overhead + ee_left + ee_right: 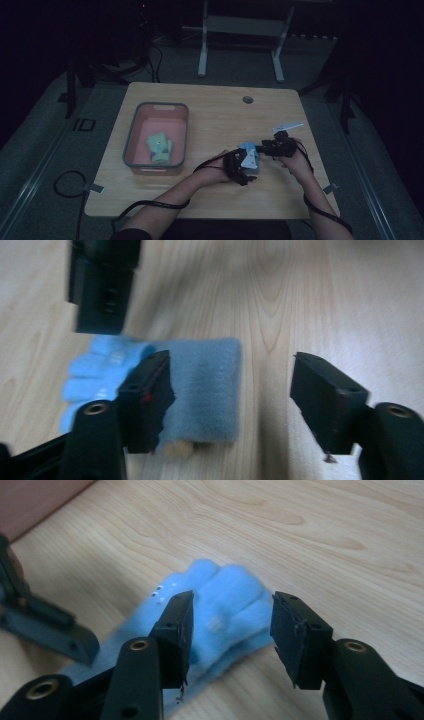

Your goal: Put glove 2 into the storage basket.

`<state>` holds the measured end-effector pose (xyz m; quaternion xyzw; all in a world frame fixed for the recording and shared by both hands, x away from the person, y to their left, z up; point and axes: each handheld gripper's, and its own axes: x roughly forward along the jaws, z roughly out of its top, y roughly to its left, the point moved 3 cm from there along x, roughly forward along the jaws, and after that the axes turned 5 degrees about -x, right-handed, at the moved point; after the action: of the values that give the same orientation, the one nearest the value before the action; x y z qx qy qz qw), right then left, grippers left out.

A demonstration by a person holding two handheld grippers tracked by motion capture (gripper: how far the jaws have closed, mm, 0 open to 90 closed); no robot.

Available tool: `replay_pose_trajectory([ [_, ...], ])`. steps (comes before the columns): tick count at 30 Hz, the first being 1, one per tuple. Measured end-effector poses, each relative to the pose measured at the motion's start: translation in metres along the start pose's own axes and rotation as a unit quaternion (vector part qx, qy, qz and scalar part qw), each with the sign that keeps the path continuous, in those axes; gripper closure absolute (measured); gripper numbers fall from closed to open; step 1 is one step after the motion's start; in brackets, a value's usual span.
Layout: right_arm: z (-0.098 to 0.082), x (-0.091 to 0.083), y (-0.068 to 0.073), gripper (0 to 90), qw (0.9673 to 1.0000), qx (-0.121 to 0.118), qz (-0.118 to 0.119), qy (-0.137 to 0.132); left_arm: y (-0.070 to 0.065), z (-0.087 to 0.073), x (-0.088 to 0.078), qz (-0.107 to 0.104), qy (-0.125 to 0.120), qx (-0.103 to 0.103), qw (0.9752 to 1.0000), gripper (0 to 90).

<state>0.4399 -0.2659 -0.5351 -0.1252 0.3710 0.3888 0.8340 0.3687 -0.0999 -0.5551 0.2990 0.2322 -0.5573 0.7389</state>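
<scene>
green glove point(159, 147) in pink bin point(140, 162)

Light: I am seeing a very dim room; only the table is catching some light.
Table point(210, 105): its pale wooden top with rounded corners is standing in the middle, a round hole point(247, 99) near its far edge.
Floor point(35, 150): grey carpet is lying around the table.
Behind: a white metal frame point(240, 30) is standing on the floor.
Walls: dark, I cannot tell more.

A light blue glove point(225, 615) is seen on a pale wood-grain table point(220, 115). A green glove point(159, 147) is held in a grey-rimmed pink bin point(131, 135).
</scene>
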Motion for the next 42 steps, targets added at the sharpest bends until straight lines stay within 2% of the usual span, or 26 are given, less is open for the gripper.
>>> replay_pose_trajectory([
  [2, 0.000, 0.001, -0.003, 48.1, 1.0000, 0.005, 0.002, -0.001, 0.001, -0.003, 0.006, -0.005, 0.006, 0.001, 1.0000, 38.2],
  [5, 0.000, 0.004, -0.008, 42.6, 0.9998, 0.019, -0.004, -0.002, 0.003, -0.007, 0.012, 0.001, 0.014, 0.000, 0.9999, 42.0],
  [10, -0.001, 0.014, -0.011, 38.1, 0.9996, 0.025, -0.007, 0.008, 0.006, -0.010, 0.019, 0.017, 0.025, 0.005, 0.9995, 45.7],
  [12, -0.002, 0.019, -0.010, 36.0, 0.9995, 0.030, -0.004, 0.008, 0.006, -0.011, 0.020, 0.031, 0.025, 0.008, 0.9992, 52.2],
  [14, -0.003, 0.024, -0.008, 34.5, 0.9994, 0.032, -0.004, 0.012, 0.008, -0.011, 0.019, 0.032, 0.024, 0.003, 0.9992, 58.7],
  [18, -0.007, 0.033, -0.004, 33.8, 0.9991, 0.019, -0.022, 0.030, 0.009, -0.011, 0.019, 0.028, 0.022, -0.005, 0.9994, 67.5],
  [20, -0.010, 0.037, -0.002, 33.5, 0.9989, 0.016, -0.026, 0.035, 0.010, -0.012, 0.018, 0.025, 0.023, -0.008, 0.9994, 69.8],
  [23, -0.012, 0.037, -0.001, 33.3, 0.9989, 0.024, -0.030, 0.028, 0.012, -0.012, 0.018, 0.019, 0.023, -0.012, 0.9995, 71.5],
  [24, -0.012, 0.037, 0.000, 37.4, 0.9989, 0.022, -0.032, 0.027, 0.013, -0.012, 0.018, 0.018, 0.023, -0.012, 0.9995, 71.8],
  [26, -0.012, 0.037, 0.003, 45.6, 0.9993, 0.018, -0.019, 0.025, 0.013, -0.013, 0.018, 0.015, 0.024, -0.013, 0.9995, 72.4],
  [27, -0.012, 0.038, 0.004, 53.2, 0.9994, 0.015, -0.017, 0.026, 0.014, -0.013, 0.018, 0.014, 0.024, -0.014, 0.9995, 72.8],
  [28, -0.011, 0.038, 0.005, 60.0, 0.9994, 0.018, -0.004, 0.030, 0.014, -0.013, 0.017, 0.013, 0.025, -0.012, 0.9995, 73.1],
  [30, -0.010, 0.040, 0.007, 68.9, 0.9992, 0.024, 0.007, 0.033, 0.015, -0.012, 0.017, 0.011, 0.027, -0.014, 0.9995, 73.7],
  [31, -0.009, 0.040, 0.008, 70.9, 0.9988, 0.030, 0.016, 0.036, 0.015, -0.012, 0.017, 0.010, 0.027, -0.016, 0.9994, 74.0],
  [33, -0.008, 0.041, 0.008, 70.9, 0.9986, 0.034, 0.019, 0.037, 0.015, -0.012, 0.017, 0.010, 0.027, -0.016, 0.9994, 74.3],
  [34, -0.008, 0.041, 0.008, 72.8, 0.9986, 0.034, 0.019, 0.037, 0.016, -0.012, 0.014, 0.005, 0.029, -0.023, 0.9993, 74.3],
  [35, -0.007, 0.042, 0.008, 75.4, 0.9977, 0.049, 0.027, 0.038, 0.017, -0.012, 0.013, 0.002, 0.031, -0.028, 0.9991, 75.2],
  [37, -0.006, 0.041, 0.007, 76.7, 0.9968, 0.061, 0.040, 0.034, 0.018, -0.011, 0.008, 0.003, 0.038, -0.025, 0.9989, 75.6],
  [41, -0.001, 0.038, 0.009, 77.0, 0.9965, 0.064, 0.047, 0.027, 0.019, -0.008, 0.000, 0.005, 0.038, -0.025, 0.9990, 75.7],
  [42, 0.001, 0.037, 0.010, 77.0, 0.9970, 0.058, 0.045, 0.026, 0.020, -0.007, -0.003, 0.006, 0.038, -0.025, 0.9989, 75.7],
])
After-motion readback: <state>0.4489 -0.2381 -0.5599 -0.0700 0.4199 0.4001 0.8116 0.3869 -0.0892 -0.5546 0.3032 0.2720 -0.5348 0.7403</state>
